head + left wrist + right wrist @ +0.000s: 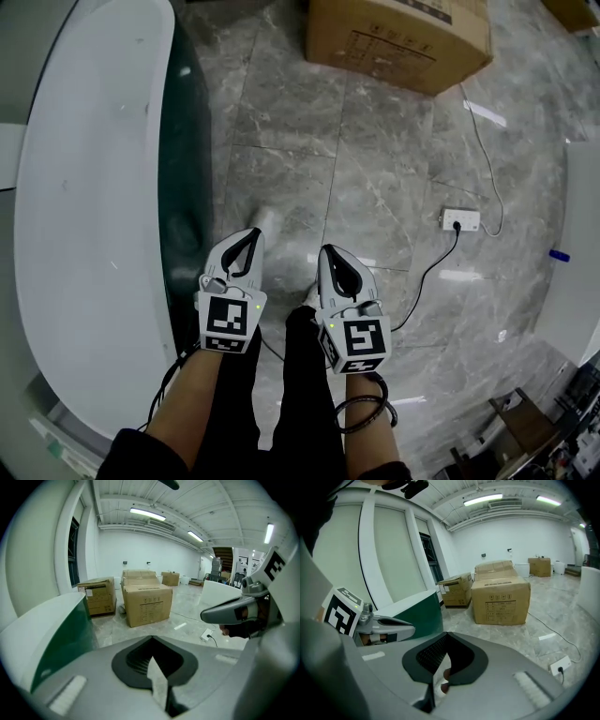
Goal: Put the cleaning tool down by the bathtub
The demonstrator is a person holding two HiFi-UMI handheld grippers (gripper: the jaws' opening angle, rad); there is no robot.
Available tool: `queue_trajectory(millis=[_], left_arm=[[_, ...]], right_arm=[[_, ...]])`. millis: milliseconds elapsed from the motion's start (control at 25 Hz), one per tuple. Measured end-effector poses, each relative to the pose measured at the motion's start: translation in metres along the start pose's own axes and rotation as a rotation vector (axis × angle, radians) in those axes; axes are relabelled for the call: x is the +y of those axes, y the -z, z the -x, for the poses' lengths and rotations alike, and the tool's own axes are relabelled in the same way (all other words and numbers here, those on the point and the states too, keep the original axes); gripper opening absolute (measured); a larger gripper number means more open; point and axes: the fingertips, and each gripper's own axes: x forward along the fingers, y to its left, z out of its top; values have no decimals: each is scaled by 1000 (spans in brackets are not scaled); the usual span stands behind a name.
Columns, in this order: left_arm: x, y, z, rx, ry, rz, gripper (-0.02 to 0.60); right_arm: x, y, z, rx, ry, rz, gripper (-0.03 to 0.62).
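no legible text, cardboard box (398, 37) print unreadable

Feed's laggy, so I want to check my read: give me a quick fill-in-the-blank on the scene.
1. The left gripper and right gripper both have their jaws ___.
2. The bathtub lies to their ___.
3. The power strip lies on the ___.
Missing words: shut; left; floor.

Glossy grey marble-look floor (375, 187) in large tiles. Toward its far side, a big cardboard box (398, 37); to the right, a white power strip (460, 220) with a black cable (427, 277) plugged in and a white cord (483, 150) trailing off. White walls (140, 550), a dark-framed window (73, 550) at left, lit ceiling tubes (147, 513), further cartons (98, 597) beyond.
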Motion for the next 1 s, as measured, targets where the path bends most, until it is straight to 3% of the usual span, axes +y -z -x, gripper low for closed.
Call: queue_trajectory(millis=[520,1000], left_arm=[[1,-66,47,-82,3,-8,0],[-9,-99,93,-103,-43,-11,0]], right_arm=[[24,-68,44,-102,-16,34,26],[31,-108,91,-156,0,41,26]])
